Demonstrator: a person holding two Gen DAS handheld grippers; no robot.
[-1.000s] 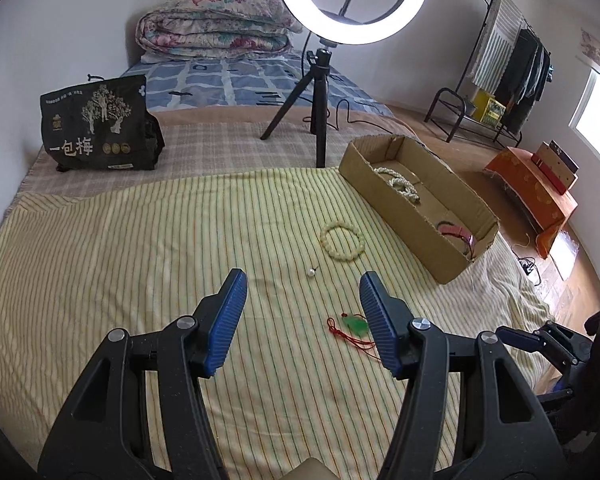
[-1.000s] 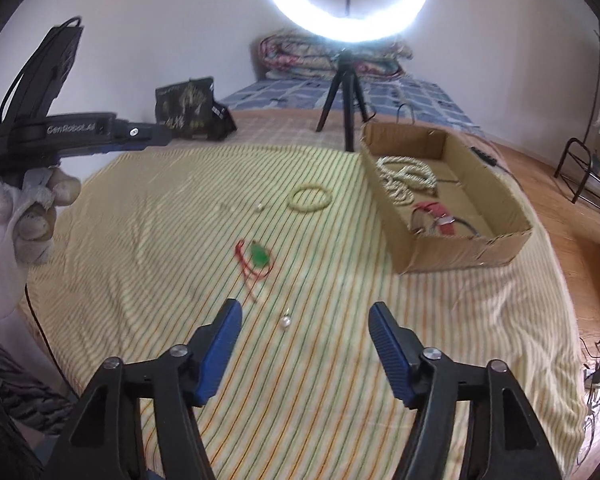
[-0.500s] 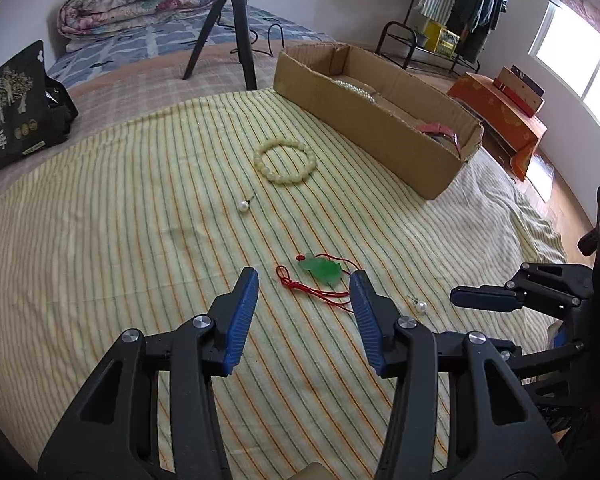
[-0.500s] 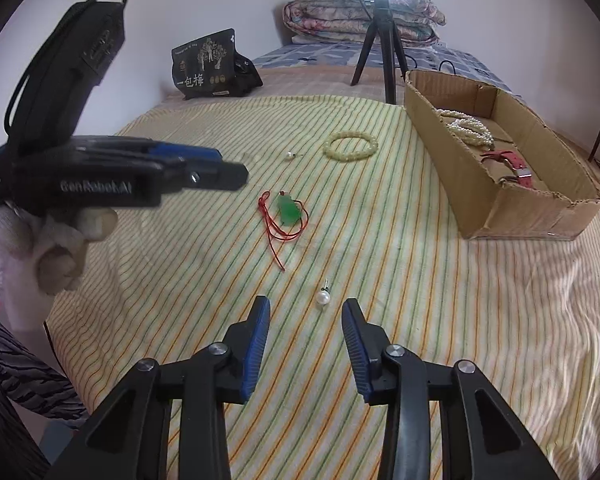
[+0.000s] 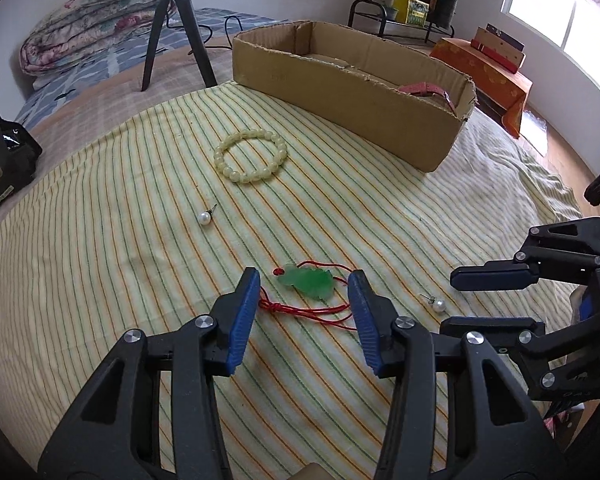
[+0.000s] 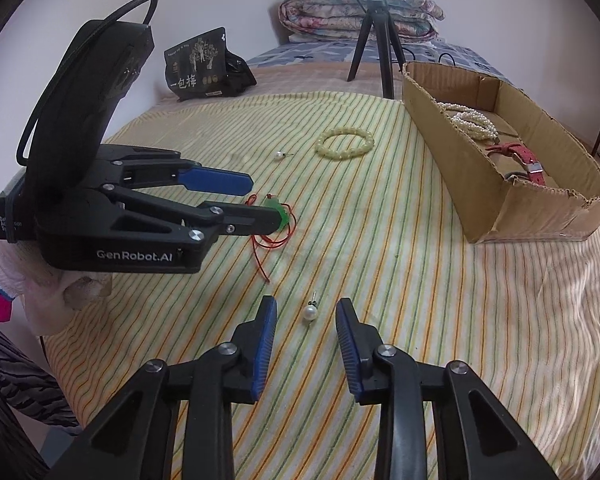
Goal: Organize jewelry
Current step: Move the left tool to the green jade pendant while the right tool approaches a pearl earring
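Observation:
A green pendant on a red cord (image 5: 309, 282) lies on the striped cloth, between the open fingers of my left gripper (image 5: 304, 284), which hovers low over it. It also shows in the right wrist view (image 6: 278, 216), partly hidden by the left gripper (image 6: 256, 200). A pearl earring (image 6: 310, 313) lies between the open fingers of my right gripper (image 6: 306, 312); it also shows in the left wrist view (image 5: 438, 304), under the right gripper (image 5: 476, 300). A second pearl earring (image 5: 204, 218) and a pale bead bracelet (image 5: 251, 155) lie farther off.
A long cardboard box (image 6: 496, 200) on the right holds a pearl necklace (image 6: 470, 122) and a red watch (image 6: 518, 158). A tripod (image 6: 374, 36) and a black bag (image 6: 198, 68) stand behind the cloth. Folded quilts (image 5: 96, 20) lie at the back.
Both grippers have moved down and forward and narrowed. The left one now straddles the green pendant, the right one straddles the near pearl earring.

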